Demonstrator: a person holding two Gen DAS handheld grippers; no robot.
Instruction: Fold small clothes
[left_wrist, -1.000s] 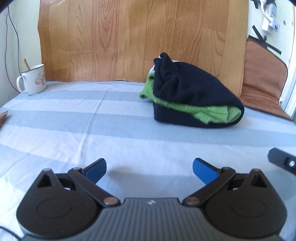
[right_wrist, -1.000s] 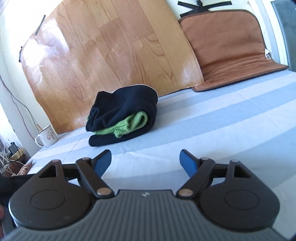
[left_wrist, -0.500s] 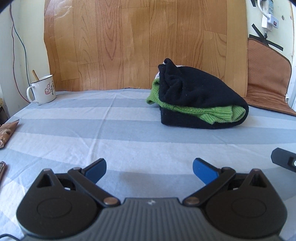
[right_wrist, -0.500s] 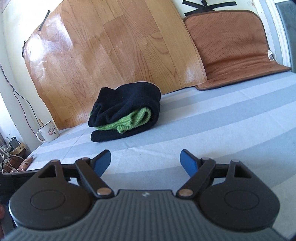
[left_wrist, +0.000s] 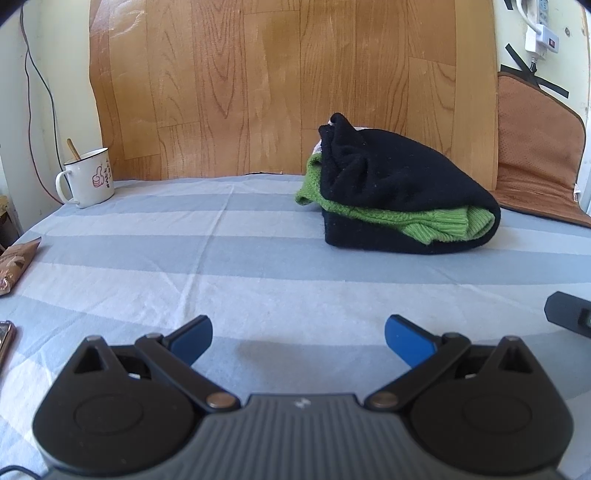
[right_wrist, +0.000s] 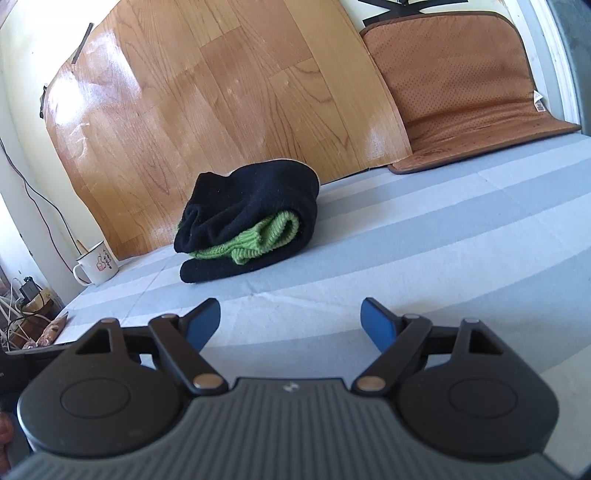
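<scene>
Left wrist view: the left gripper (left_wrist: 298, 341) hangs low over the striped sheet (left_wrist: 155, 266), its blue fingers (left_wrist: 194, 338) spread wide with only bare sheet between them.
Right wrist view: the right gripper (right_wrist: 291, 325) is spread about as wide and holds nothing either; only sheet shows in its gap.
Where the clothes are: a folded bundle (left_wrist: 400, 192) lies on the sheet near the wooden board (left_wrist: 288, 85) at the back, a black garment wrapped over a green knit piece (left_wrist: 439, 223) that pokes out of the fold.
Direction from the left gripper: ahead and off to its right, well apart from the fingertips.
Direction from the right gripper: ahead and a little to its left, also well apart; in this view the bundle (right_wrist: 251, 221) sits left of centre.
Long axis: the bundle runs roughly across the left gripper's line of sight, with the rounded fold at the right end and the loose bunched edges at the left end.
Nearer hand: hard to call; neither looks clearly closer, and the bundle lies roughly between their two lines.
Pose: both grippers tip gently downward toward the sheet, level side to side on the left, somewhat canted on the right.
Other things: a white mug (left_wrist: 88, 177) stands at the far left, and a brown mat (right_wrist: 465, 92) leans at the far right, both clear of the bundle.
Judgement: the fold looks finished, and any further handling would call for a reach forward first.
</scene>
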